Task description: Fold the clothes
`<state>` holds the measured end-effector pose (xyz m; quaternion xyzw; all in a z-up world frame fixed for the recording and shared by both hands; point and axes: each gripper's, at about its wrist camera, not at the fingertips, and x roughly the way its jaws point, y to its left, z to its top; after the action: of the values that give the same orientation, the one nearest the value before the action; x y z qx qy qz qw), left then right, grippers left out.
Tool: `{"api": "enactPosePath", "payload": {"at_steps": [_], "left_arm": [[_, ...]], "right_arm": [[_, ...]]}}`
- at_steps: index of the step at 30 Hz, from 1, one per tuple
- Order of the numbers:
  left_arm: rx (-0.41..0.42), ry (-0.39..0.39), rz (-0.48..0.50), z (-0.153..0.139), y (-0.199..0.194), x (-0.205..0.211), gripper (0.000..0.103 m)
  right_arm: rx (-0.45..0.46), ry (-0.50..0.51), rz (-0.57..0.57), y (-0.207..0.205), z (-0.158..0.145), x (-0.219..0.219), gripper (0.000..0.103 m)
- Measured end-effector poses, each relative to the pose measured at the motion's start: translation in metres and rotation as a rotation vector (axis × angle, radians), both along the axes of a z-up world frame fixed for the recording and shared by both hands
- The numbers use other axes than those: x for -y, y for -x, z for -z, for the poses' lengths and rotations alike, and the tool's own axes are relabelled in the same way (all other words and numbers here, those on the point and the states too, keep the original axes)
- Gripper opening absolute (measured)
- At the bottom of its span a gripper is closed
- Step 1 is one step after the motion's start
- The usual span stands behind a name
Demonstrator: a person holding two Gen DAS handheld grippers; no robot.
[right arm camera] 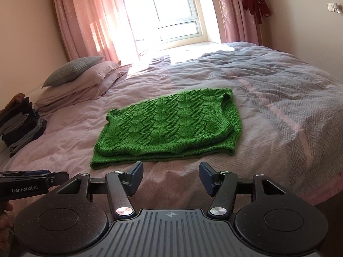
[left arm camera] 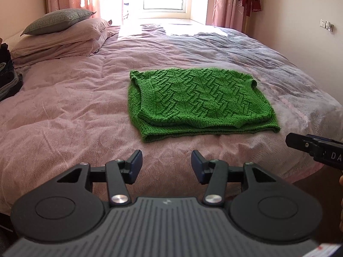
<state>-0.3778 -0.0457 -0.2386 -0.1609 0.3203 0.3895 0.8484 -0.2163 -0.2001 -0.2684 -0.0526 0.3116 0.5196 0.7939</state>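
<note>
A green knitted sleeveless sweater point(left arm camera: 197, 100) point(right arm camera: 169, 128) lies folded flat in a rectangle on the pink bedcover point(left arm camera: 70, 111) point(right arm camera: 64, 141). My left gripper point(left arm camera: 166, 165) hovers just short of the sweater's near edge, jaws open, nothing between them. My right gripper point(right arm camera: 170, 176) is also open and empty, held back from the same near edge. The right gripper's fingers point(left arm camera: 300, 143) show at the right edge of the left wrist view, and the left gripper's fingers point(right arm camera: 57, 174) show at the lower left of the right wrist view.
Stacked pillows point(left arm camera: 57, 32) point(right arm camera: 79, 79) lie at the head of the bed on the left. A pile of folded dark clothes point(right arm camera: 19, 124) point(left arm camera: 7, 72) sits at the left edge. A grey blanket point(right arm camera: 289, 98) covers the bed's right side. A window with pink curtains point(right arm camera: 90, 17) lies beyond.
</note>
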Motion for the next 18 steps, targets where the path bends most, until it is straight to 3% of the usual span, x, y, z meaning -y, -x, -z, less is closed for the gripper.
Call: {"api": "enactPosePath", "payload": {"at_steps": [18], "left_arm": [[-0.055,0.059,-0.001,0.022,-0.034,-0.045,0.046]], "right_arm": [[-0.045,0.069,0.029,-0.042,0.016,-0.032,0.055]]}}
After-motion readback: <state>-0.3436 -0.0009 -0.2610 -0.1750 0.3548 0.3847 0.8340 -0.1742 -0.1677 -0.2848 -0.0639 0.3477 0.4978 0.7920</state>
